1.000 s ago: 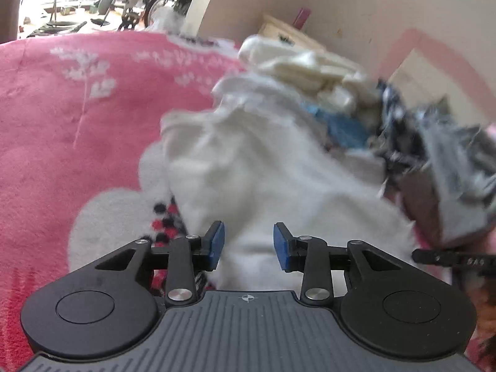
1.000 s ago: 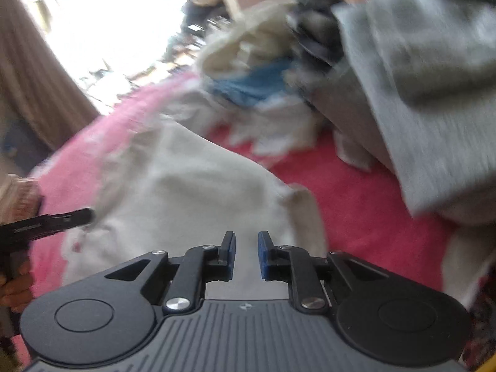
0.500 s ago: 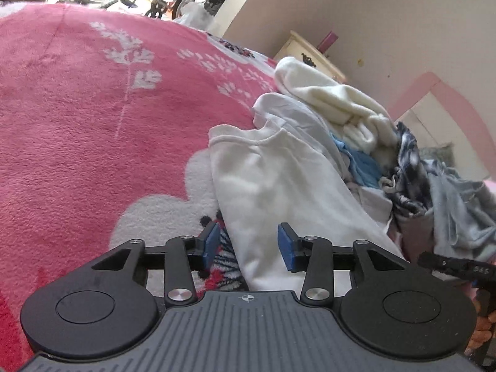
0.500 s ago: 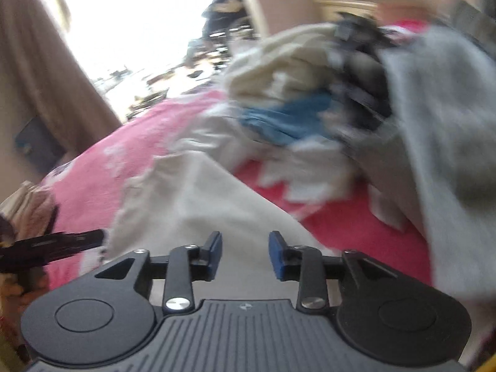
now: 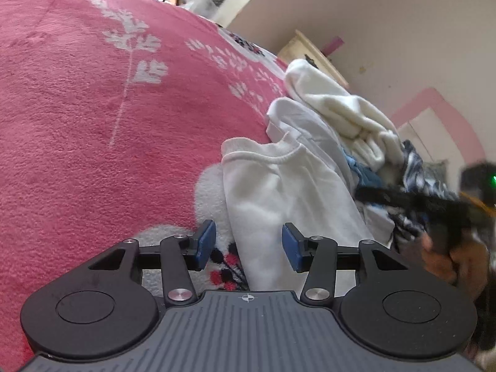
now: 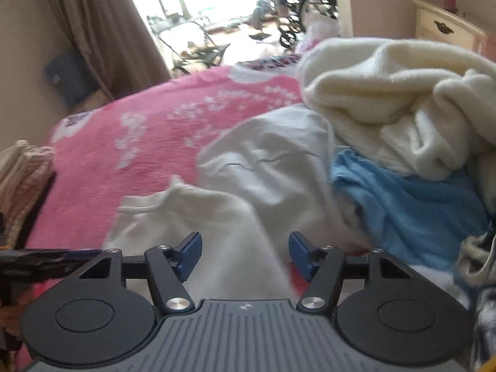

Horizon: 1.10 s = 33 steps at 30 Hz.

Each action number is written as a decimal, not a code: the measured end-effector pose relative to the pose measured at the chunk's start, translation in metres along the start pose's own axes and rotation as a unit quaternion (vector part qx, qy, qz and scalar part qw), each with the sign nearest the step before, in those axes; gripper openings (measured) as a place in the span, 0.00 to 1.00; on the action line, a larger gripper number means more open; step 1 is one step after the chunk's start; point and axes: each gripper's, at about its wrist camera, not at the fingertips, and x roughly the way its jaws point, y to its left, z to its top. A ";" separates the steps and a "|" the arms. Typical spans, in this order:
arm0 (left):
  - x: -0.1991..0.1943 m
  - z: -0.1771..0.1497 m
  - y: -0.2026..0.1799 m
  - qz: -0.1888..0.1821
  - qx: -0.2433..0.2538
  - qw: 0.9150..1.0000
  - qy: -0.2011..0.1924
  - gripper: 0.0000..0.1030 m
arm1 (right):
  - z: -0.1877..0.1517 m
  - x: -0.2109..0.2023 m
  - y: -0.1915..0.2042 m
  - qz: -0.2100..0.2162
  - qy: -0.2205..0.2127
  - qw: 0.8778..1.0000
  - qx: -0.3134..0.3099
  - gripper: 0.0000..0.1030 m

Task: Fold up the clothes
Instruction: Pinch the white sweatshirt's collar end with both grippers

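Note:
A white sweatshirt (image 5: 279,192) lies on the pink blanket (image 5: 93,124), its ribbed edge toward the far side. My left gripper (image 5: 248,246) hovers over its near part, jaws opening, pads clear of the cloth. In the right wrist view the same white sweatshirt (image 6: 217,217) spreads below my right gripper (image 6: 245,252), whose jaws are also opening with nothing pinched between them. The right gripper (image 5: 412,198) shows as a dark blur at the right of the left wrist view, with a hand behind it.
A heap of clothes lies beyond: a cream fleece (image 6: 403,99), a blue garment (image 6: 403,210), another white piece (image 6: 272,155) and patterned dark cloth (image 5: 415,161). A cream dresser (image 6: 446,28) stands by the wall. A curtain (image 6: 102,31) and bright doorway lie behind the bed.
Both grippers' jaws have widened, the right far more. The right gripper has swung across toward the cream and blue heap. The left has shifted, showing the sweatshirt's ribbed edge clearly.

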 end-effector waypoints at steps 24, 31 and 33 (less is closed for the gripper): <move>0.029 0.013 -0.025 0.013 0.056 0.998 -0.015 0.04 | -0.016 0.003 -0.025 0.114 0.039 0.991 0.066 0.17; 0.005 0.013 -0.055 0.008 0.086 0.995 -0.043 0.03 | -0.018 -0.029 -0.023 0.117 0.011 0.990 0.076 0.16; -0.003 0.012 -0.065 0.006 0.097 0.994 -0.048 0.03 | -0.021 -0.038 -0.022 0.118 0.005 0.990 0.080 0.16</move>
